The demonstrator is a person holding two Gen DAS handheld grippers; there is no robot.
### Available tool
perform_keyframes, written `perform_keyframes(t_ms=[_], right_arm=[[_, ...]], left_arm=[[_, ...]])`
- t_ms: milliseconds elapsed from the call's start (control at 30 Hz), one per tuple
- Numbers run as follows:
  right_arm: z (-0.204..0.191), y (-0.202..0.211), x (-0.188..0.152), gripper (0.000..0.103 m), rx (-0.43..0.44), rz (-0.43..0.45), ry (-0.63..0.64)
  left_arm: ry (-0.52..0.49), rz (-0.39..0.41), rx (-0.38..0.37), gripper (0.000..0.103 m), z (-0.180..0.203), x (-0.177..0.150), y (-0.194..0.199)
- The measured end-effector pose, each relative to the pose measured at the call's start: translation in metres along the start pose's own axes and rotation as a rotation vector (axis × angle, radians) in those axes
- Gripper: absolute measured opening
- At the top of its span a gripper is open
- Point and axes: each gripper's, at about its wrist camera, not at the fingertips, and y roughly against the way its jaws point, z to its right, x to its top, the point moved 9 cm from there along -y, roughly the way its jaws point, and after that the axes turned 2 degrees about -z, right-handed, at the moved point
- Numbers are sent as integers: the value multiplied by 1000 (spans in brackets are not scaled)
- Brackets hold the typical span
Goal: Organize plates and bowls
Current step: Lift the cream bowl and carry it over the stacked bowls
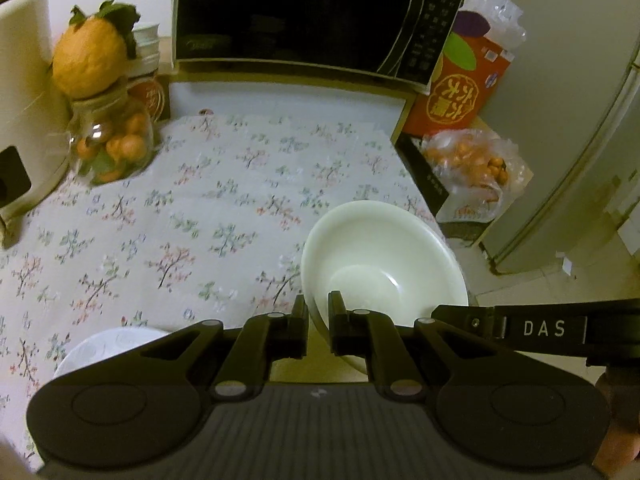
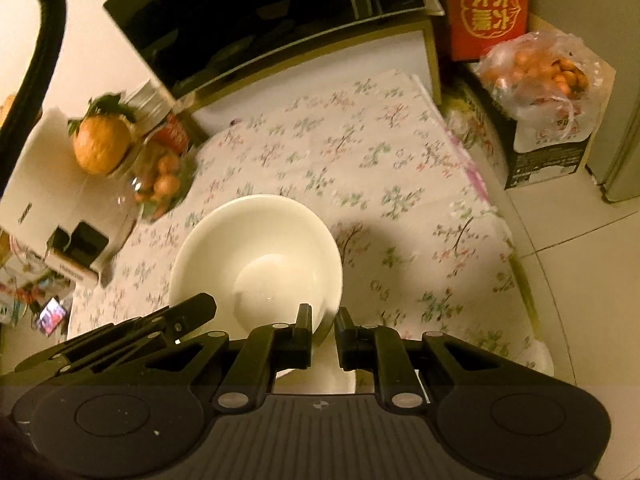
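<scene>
A white bowl (image 1: 384, 256) is held above the floral-cloth table, gripped from both sides. My left gripper (image 1: 318, 308) is shut on the bowl's near left rim. My right gripper (image 2: 323, 320) is shut on the same bowl (image 2: 256, 256) at its near right rim. The right gripper's body shows in the left wrist view (image 1: 540, 328), and the left gripper's body shows in the right wrist view (image 2: 132, 332). A white plate (image 1: 108, 346) lies on the table below my left gripper. Another white dish (image 2: 540, 356) sits at the table's right edge.
A microwave (image 1: 304, 16) stands at the back of the table (image 1: 224, 200). A glass jar of oranges (image 1: 110, 140) with a big orange on top is at the left, beside a white appliance (image 1: 24, 104). A red box (image 1: 460, 88) and a bag of oranges (image 1: 468, 164) are at the right.
</scene>
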Motion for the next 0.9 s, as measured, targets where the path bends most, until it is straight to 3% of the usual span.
perform_keyframes(t_ms=[367, 633, 900], right_arm=[[-13, -1, -6, 13, 6, -4, 46], [-12, 7, -16, 13, 19, -5, 61], [-15, -3, -38, 13, 4, -59, 113]], left_arm=[[11, -4, -4, 9, -6, -5, 7], [29, -68, -45, 10, -6, -23, 10], [24, -132, -25, 11, -11, -43, 6]])
